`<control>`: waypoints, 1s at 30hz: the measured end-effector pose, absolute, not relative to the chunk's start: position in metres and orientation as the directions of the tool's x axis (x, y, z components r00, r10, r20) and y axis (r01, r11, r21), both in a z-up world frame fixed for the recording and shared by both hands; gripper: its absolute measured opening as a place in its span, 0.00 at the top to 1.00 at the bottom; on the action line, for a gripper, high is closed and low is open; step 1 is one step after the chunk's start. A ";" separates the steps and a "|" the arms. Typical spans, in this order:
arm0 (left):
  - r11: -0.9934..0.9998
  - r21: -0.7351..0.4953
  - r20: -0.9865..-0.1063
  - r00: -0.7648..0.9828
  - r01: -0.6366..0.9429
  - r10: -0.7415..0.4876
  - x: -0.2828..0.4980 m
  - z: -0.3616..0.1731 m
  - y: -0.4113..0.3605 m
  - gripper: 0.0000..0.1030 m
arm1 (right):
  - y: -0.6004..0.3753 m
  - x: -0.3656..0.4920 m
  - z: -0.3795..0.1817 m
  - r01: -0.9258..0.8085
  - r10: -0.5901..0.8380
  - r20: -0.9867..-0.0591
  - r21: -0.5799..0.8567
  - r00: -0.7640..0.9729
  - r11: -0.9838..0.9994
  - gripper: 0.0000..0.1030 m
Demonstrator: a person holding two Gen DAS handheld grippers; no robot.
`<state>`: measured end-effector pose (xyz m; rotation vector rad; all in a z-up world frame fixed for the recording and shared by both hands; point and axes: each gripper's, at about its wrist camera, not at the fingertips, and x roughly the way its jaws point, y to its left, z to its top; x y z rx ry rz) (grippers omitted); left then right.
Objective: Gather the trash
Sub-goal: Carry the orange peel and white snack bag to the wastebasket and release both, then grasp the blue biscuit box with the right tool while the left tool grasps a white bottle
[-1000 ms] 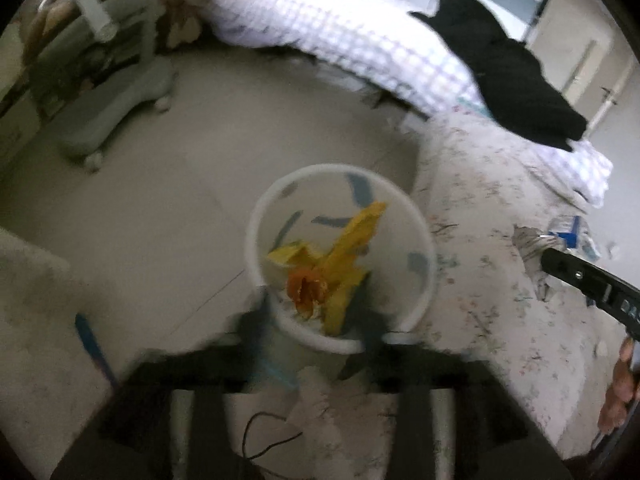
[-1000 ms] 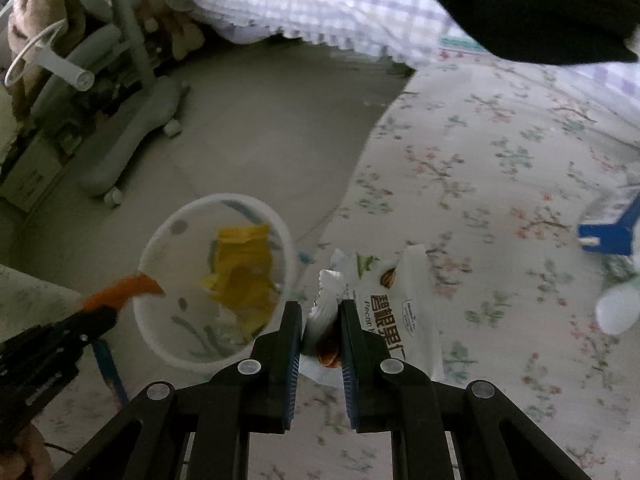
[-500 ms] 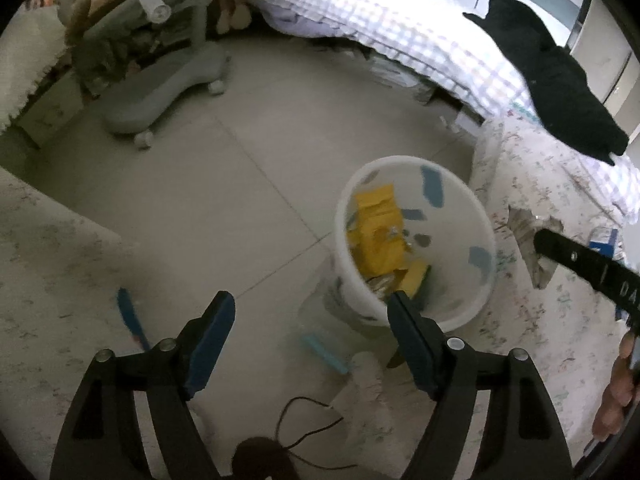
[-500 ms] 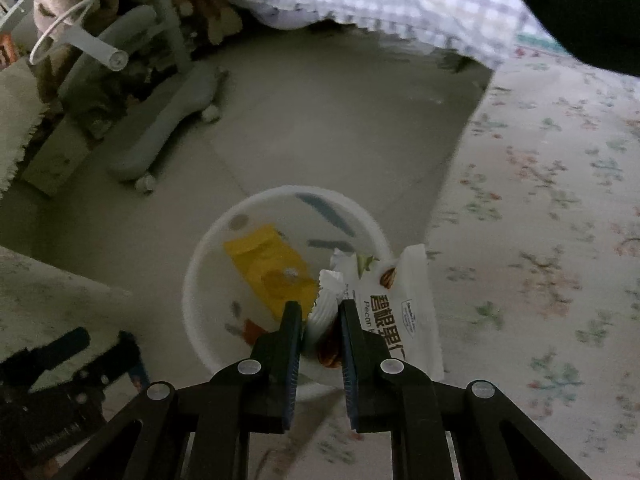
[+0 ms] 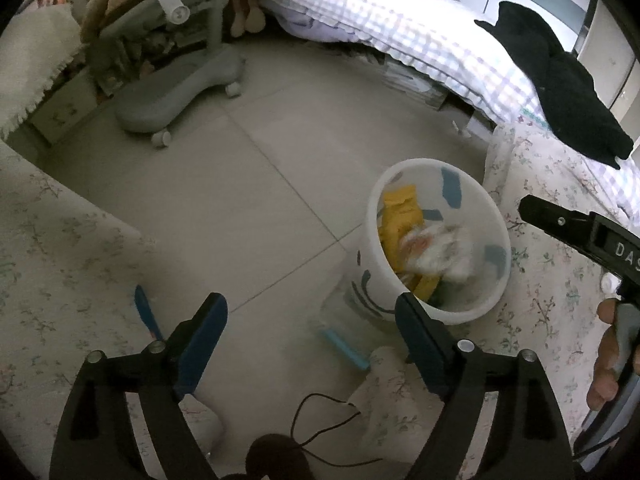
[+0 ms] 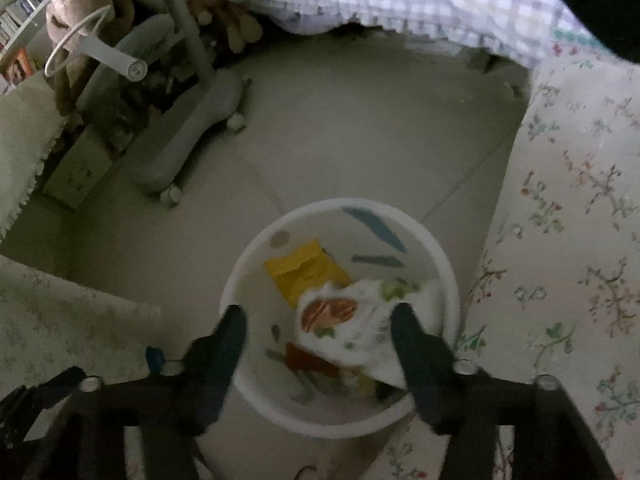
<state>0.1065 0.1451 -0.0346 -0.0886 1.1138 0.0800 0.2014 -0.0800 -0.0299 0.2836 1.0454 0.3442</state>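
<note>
Carpet [image 5: 48,264] with a faded flower print lay at the left of the left wrist view, a blue strip [image 5: 146,312] resting at its edge beside the bare tiled floor [image 5: 240,184]. Further back stood a grey wheeled chair base [image 5: 180,92]. The left claw [image 5: 308,320] hung over the tiles with its jaws spread wide, having just been opening, and nothing sat between them. To its right stood the white bin [image 5: 424,308], patterned with blue marks, holding a yellow wrapper [image 5: 396,216] and a blurred white snack bag [image 5: 444,252] on top of it. Beyond the bin ran a bed [image 5: 420,36] with a checked cover and a black garment [image 5: 560,92] lying on it. At the far right edge a hand [image 5: 608,356] gripped the handle of the other tool.

From the right wrist view, the right claw [image 6: 320,320] hovered directly above the bin [image 6: 256,272], its jaws parted after just having been opening. The snack bag [image 6: 352,320] lay loose inside the bin between the spread fingers, blurred, partly covering the yellow wrapper [image 6: 300,268]. Whether the right finger touched the bag could not be told. Flowered carpet [image 6: 568,240] filled the right side.
</note>
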 end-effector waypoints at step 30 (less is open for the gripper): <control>0.974 -0.159 -0.816 0.535 0.159 -0.221 0.098 0.003 -0.001 0.00 | -0.330 0.124 -0.014 0.249 0.055 -0.868 0.202 0.493 0.947 0.17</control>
